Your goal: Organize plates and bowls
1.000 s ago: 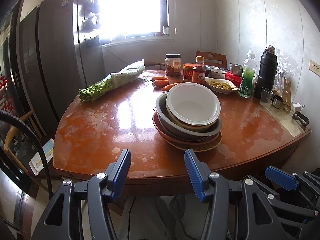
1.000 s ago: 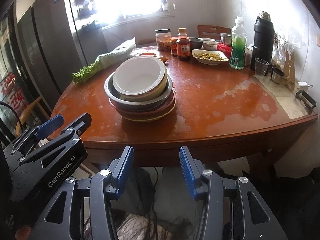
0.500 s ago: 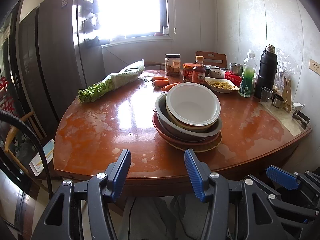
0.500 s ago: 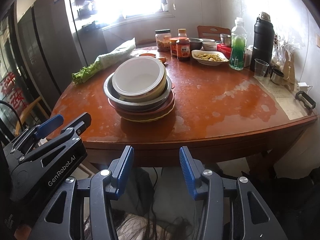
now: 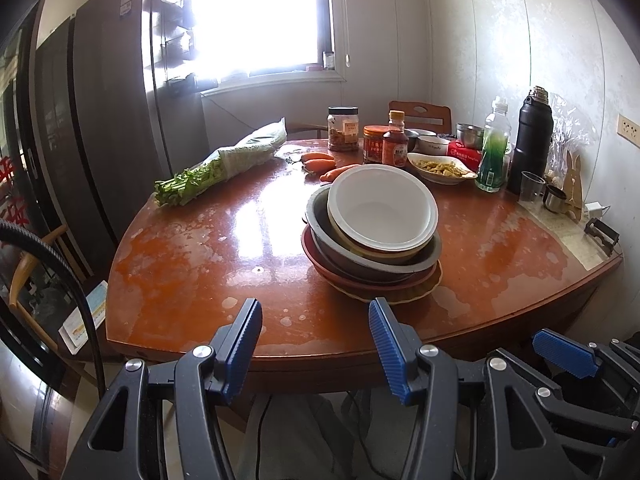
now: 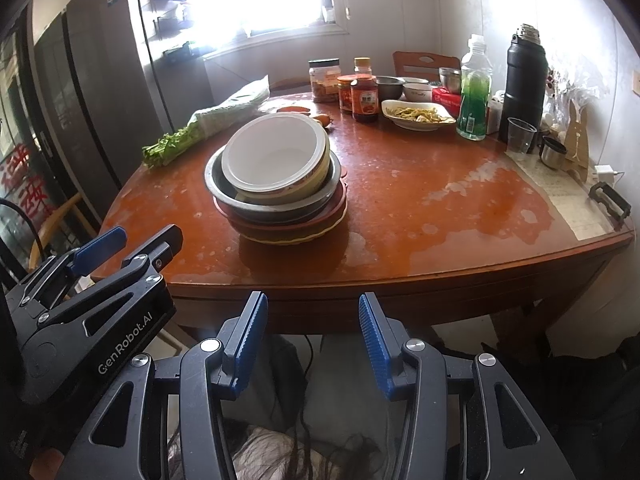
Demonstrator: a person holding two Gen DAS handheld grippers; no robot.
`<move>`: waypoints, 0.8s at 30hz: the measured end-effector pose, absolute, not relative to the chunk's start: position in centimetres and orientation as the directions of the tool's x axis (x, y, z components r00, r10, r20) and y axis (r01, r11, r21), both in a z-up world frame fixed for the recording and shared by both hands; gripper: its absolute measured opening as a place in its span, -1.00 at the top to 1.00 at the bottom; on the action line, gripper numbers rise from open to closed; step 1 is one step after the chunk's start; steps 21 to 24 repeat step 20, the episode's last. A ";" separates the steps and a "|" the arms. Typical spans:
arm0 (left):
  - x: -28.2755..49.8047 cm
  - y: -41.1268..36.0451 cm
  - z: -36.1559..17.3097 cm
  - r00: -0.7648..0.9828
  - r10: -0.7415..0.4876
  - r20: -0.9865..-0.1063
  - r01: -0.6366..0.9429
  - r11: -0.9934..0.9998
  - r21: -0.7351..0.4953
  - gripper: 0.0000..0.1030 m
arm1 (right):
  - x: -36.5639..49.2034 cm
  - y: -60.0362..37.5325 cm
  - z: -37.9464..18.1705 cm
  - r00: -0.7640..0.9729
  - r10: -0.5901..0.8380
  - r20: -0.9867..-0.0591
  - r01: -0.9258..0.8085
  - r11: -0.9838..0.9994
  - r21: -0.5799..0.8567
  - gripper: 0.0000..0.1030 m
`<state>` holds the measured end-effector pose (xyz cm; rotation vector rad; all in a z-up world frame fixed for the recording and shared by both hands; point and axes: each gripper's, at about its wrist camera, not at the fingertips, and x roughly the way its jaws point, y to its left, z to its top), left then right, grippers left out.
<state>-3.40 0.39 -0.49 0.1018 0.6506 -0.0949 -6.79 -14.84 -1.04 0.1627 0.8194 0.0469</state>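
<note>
My left claw (image 5: 315,342) and right claw (image 6: 311,339), both spread empty, short of the table's (image 6: 440,208) stacked bowls (image 6: 276,172).

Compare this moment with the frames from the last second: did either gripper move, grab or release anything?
Nothing visibly changed. The left gripper and right gripper hang open before the table edge, holding nothing, and the stack of bowls and plates sits untouched.

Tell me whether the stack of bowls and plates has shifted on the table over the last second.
No. The stack of bowls and plates sits in the same spot relative to the red-labelled sauce bottle and the table edge in both wrist views.
</note>
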 end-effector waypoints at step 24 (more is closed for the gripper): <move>-4.7 -0.3 0.4 0.851 -0.042 -0.524 0.117 0.987 0.111 -0.09 | -6.7 -15.1 -1.1 0.682 0.097 -0.725 0.027 0.987 0.157 0.04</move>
